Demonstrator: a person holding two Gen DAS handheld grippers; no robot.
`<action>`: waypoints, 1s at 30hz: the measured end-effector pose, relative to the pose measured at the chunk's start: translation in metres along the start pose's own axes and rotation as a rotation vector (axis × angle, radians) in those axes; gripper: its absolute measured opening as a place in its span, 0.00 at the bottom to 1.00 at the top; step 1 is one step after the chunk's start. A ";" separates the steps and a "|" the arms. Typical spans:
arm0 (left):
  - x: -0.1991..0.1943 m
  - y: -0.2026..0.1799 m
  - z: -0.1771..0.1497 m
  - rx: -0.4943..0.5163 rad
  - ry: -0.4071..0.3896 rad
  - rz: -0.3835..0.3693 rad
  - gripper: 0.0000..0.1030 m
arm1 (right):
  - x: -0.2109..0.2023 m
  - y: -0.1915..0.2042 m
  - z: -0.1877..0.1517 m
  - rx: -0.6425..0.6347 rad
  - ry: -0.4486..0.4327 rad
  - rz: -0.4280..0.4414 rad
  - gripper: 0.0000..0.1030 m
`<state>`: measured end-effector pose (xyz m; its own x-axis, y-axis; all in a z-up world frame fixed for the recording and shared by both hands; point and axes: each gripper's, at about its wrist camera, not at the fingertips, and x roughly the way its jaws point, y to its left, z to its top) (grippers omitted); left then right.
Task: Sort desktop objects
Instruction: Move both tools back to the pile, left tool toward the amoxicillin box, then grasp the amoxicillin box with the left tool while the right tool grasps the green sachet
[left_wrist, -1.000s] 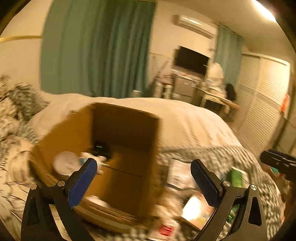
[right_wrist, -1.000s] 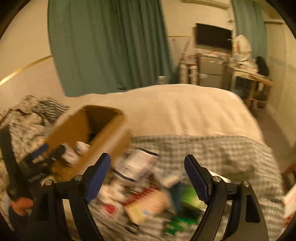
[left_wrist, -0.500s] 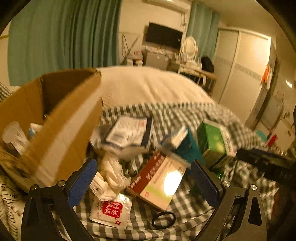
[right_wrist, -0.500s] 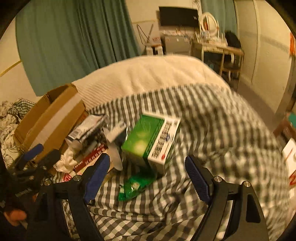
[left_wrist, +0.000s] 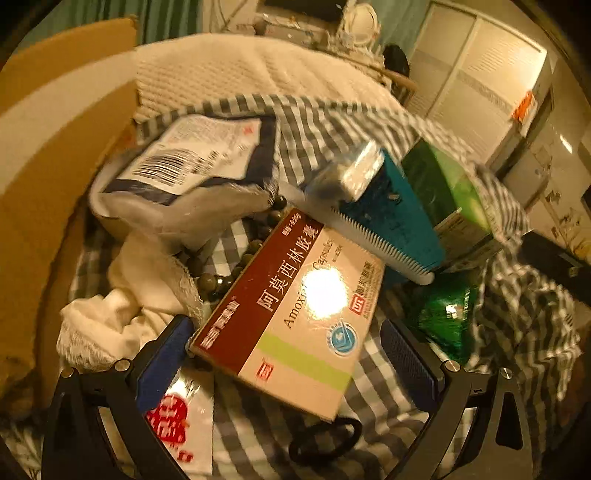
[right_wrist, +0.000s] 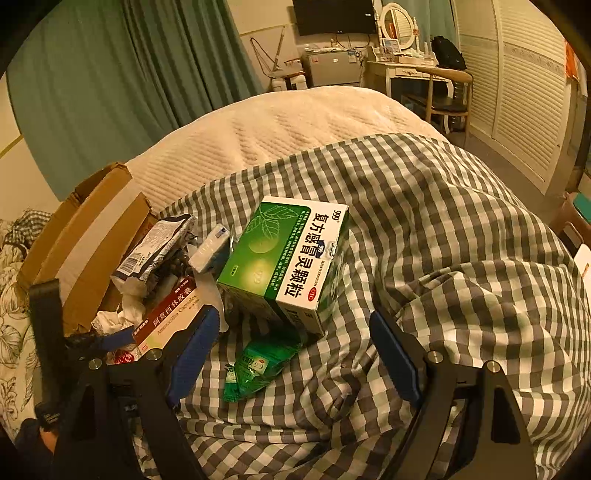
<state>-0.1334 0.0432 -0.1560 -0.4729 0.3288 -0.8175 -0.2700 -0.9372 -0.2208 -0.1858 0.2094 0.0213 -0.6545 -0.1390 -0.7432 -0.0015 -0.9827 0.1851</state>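
With my left gripper spread wide around the flat maroon-and-cream cardboard medicine box at frame centre, I should centre both pads on its long edges before clamping; my right gripper hangs unclenched.

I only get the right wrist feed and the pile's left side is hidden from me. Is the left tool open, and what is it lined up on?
Observer: The left tool is open and straddles the near end of the flat maroon-and-cream cardboard medicine box.
Operator: Is anything in front of that box?
Observer: A thin black elastic loop lies on the grey checked cloth, just off the box's near edge.
Operator: And on top of it?
Observer: A teal plastic comb with white teeth rests across its far corner.
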 end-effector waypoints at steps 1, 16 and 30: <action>0.006 -0.002 -0.001 0.022 0.014 0.014 1.00 | 0.000 0.001 0.000 0.000 0.000 -0.004 0.81; -0.049 -0.008 -0.015 0.120 -0.088 0.101 0.85 | 0.024 0.032 -0.015 -0.106 0.098 0.017 0.81; -0.037 0.004 -0.017 0.120 -0.003 0.057 0.83 | 0.081 0.034 -0.029 -0.135 0.259 0.011 0.44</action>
<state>-0.1028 0.0256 -0.1358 -0.4927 0.2760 -0.8253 -0.3410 -0.9338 -0.1087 -0.2173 0.1611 -0.0510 -0.4389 -0.1596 -0.8843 0.1162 -0.9859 0.1202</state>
